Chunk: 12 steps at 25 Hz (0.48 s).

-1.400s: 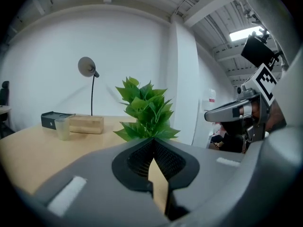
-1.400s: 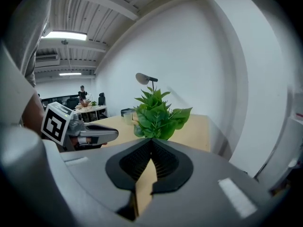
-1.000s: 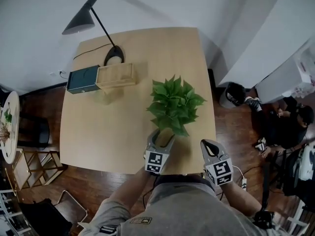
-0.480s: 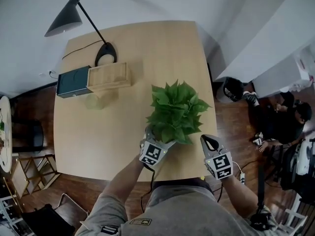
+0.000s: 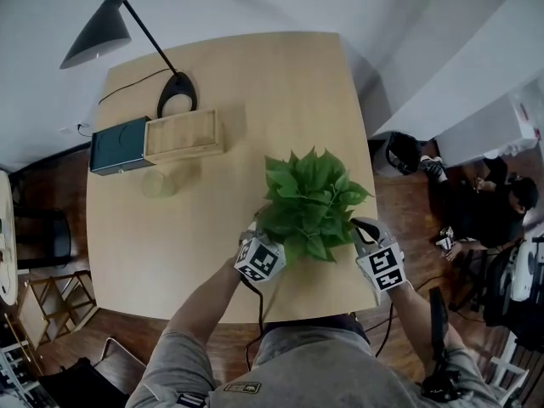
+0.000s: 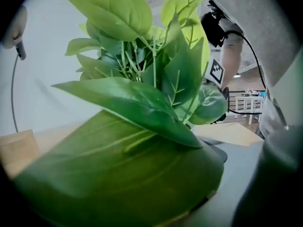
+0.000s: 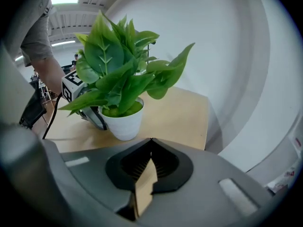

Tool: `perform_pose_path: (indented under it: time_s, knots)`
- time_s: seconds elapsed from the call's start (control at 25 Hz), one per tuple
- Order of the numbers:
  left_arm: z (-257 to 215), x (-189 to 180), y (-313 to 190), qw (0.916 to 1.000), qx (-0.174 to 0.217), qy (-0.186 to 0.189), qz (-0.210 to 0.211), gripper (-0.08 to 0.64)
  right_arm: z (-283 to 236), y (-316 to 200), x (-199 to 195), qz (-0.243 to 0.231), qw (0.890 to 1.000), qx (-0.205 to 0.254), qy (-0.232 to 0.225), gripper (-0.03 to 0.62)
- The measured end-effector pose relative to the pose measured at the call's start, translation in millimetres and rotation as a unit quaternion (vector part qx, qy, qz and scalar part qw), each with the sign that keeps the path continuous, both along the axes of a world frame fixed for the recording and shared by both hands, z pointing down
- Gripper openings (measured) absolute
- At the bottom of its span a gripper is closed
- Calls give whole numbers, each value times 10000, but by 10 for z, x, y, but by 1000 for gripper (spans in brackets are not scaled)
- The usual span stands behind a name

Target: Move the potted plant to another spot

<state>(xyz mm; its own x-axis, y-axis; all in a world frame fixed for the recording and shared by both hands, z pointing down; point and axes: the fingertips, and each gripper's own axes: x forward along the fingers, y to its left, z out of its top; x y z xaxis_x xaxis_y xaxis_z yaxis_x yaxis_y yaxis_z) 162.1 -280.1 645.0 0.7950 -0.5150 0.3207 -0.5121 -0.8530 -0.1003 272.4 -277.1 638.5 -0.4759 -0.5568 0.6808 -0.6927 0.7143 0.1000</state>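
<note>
The potted plant (image 5: 310, 202) stands near the table's front edge, with broad green leaves over a white pot (image 7: 124, 123). My left gripper (image 5: 265, 246) is at the pot's left side, its tips under the foliage. In the right gripper view one grey finger (image 7: 93, 115) stands beside the pot, apart from its wall, so the jaws look open. Leaves (image 6: 142, 108) fill the left gripper view and hide its jaws. My right gripper (image 5: 365, 230) sits just right of the plant. Its jaws (image 7: 150, 143) are shut with nothing between them.
At the back left of the wooden table (image 5: 212, 262) are a black desk lamp (image 5: 102, 36), a wooden box (image 5: 183, 136), a dark green box (image 5: 119, 144) and a pale round dish (image 5: 157, 184). A bin (image 5: 406, 160) and a seated person (image 5: 493, 206) are on the floor to the right.
My right gripper has moved forward and down to the plant's right side. My left gripper has turned and shifted to the foliage's lower left, where leaves now cover its jaws.
</note>
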Motion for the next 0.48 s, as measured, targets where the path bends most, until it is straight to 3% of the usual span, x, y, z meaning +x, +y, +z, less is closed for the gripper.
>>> perform_pose_path:
  time_s: [0.28,0.4,0.48]
  knots:
    - [-4,38,55,9995,39,18,310,449,83,-126,-313,-486,9984,-39,-273,23]
    - [9,30,57,9994,14,23,346,448,118,-33,-472,-910,9952,-97,-342,115]
    - [11,24,54,9993,3,17,376,446,127,7,-534,-1093,9935,-67,-301,108]
